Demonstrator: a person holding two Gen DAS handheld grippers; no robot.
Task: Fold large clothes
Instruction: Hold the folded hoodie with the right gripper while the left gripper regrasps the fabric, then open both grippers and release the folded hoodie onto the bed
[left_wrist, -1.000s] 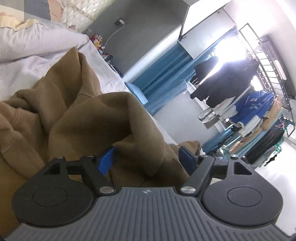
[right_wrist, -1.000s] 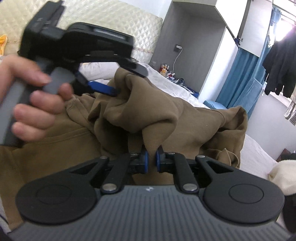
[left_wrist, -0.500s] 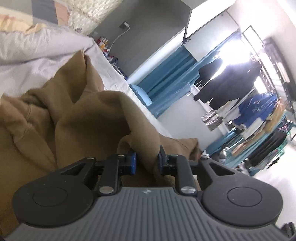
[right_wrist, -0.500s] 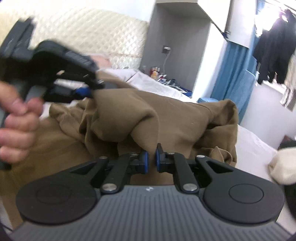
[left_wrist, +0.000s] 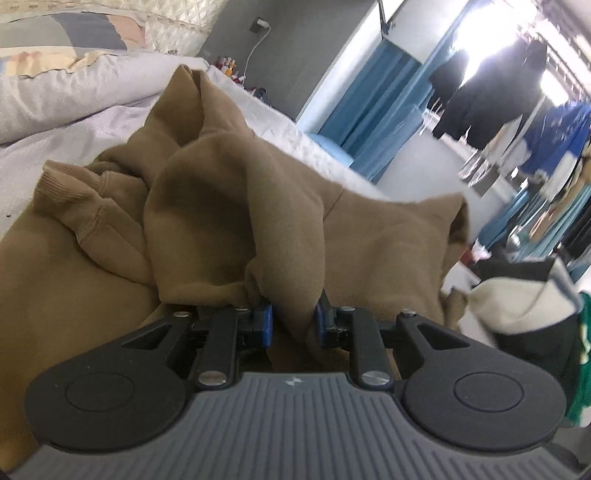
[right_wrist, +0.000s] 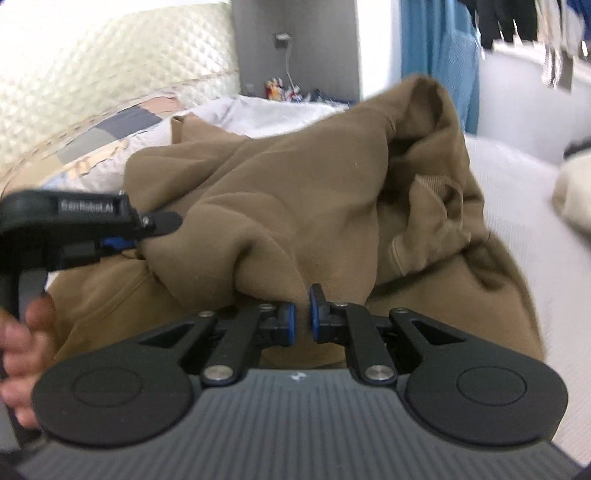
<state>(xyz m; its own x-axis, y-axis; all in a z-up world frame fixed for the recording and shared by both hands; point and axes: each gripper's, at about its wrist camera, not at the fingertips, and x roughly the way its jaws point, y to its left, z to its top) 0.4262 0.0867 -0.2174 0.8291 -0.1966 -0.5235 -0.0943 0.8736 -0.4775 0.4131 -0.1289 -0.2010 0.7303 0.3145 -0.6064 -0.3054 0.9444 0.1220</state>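
Left wrist view shows the left hand-held gripper clenched on a thick fold of the brown hoodie, its blue pads pressing the fabric from both sides. The hoodie lies bunched on the bed, with a ribbed cuff toward the left and its hood rising at the right. A cream and dark garment sits near the bed's right edge, and dark and blue clothes hang on a rack by the bright window.

Right wrist view shows the right hand-held gripper pinching another fold of the same hoodie, its pads nearly together with cloth between them. At the left of this view the left hand-held gripper bites the fabric's edge, the person's left hand wrapped around its handle. A quilted headboard and a patchwork pillow lie behind.
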